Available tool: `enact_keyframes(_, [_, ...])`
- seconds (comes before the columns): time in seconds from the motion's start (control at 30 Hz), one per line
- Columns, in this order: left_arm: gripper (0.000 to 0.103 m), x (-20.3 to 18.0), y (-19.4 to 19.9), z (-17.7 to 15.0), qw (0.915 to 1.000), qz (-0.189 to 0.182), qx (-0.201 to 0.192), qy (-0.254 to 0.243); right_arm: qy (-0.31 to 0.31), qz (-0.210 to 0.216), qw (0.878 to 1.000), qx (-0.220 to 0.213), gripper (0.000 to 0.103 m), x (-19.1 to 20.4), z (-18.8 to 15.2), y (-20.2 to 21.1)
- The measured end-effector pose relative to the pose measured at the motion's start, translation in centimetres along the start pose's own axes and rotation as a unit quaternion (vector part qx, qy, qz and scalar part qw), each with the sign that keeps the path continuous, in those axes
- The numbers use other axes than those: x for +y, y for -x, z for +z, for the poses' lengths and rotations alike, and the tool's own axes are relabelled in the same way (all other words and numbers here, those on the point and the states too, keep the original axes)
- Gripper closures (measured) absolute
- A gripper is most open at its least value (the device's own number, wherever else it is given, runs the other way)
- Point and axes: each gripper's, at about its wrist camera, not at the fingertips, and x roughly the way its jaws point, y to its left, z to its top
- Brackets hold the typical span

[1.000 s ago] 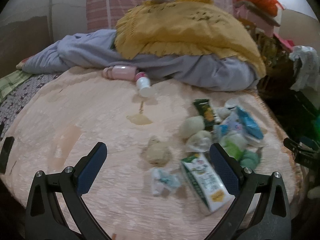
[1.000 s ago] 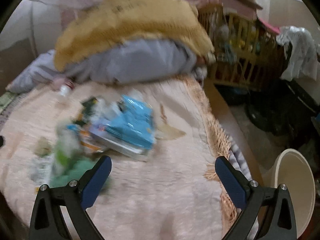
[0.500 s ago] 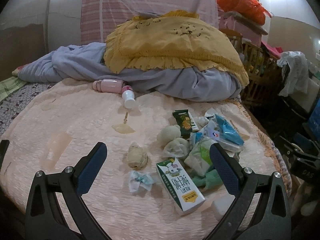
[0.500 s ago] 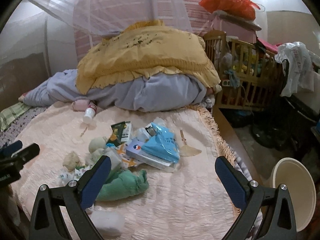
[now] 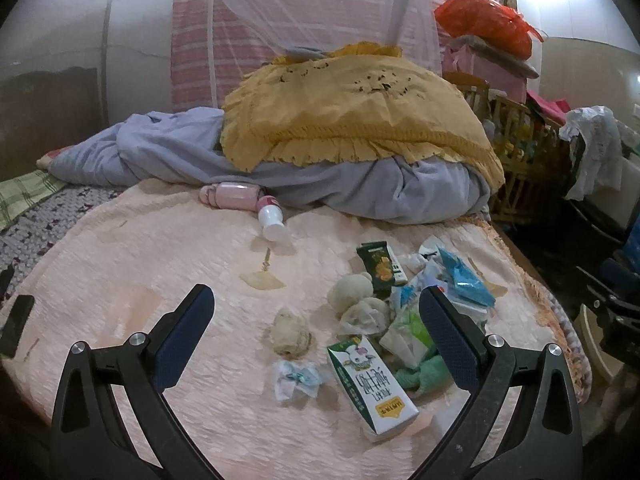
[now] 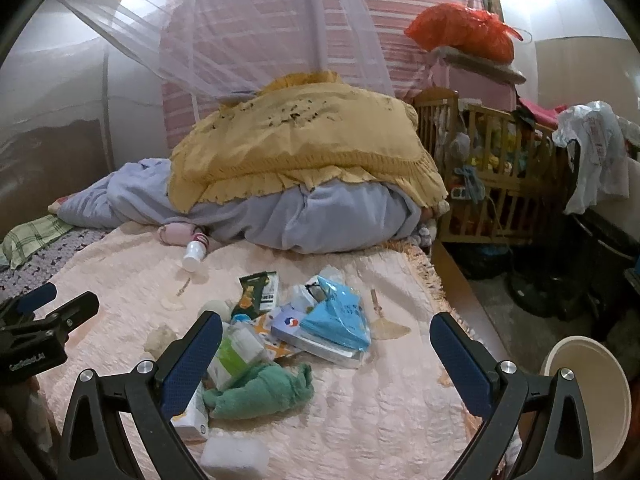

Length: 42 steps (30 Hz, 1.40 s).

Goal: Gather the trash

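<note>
Peach bedspread (image 5: 168,264) strewn with trash (image 6: 320,320); both grippers' fingers (image 5: 188,332) (image 6: 460,364) spread, empty

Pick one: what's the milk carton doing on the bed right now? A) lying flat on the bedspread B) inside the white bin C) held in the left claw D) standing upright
A: the milk carton lies flat on the pink bedspread, printed face up, between the open fingers of the left claw, which is not touching it.
</note>
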Motion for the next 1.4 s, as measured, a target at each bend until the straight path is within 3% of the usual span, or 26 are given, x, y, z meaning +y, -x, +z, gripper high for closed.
enact_keyframes(1.4, [0.001, 1.6, 0.1, 0.5, 0.9996, 0.022, -0.015, -0.002, 0.003, 0.009, 1.000, -0.004, 0.000, 0.9, 0.4, 0.5])
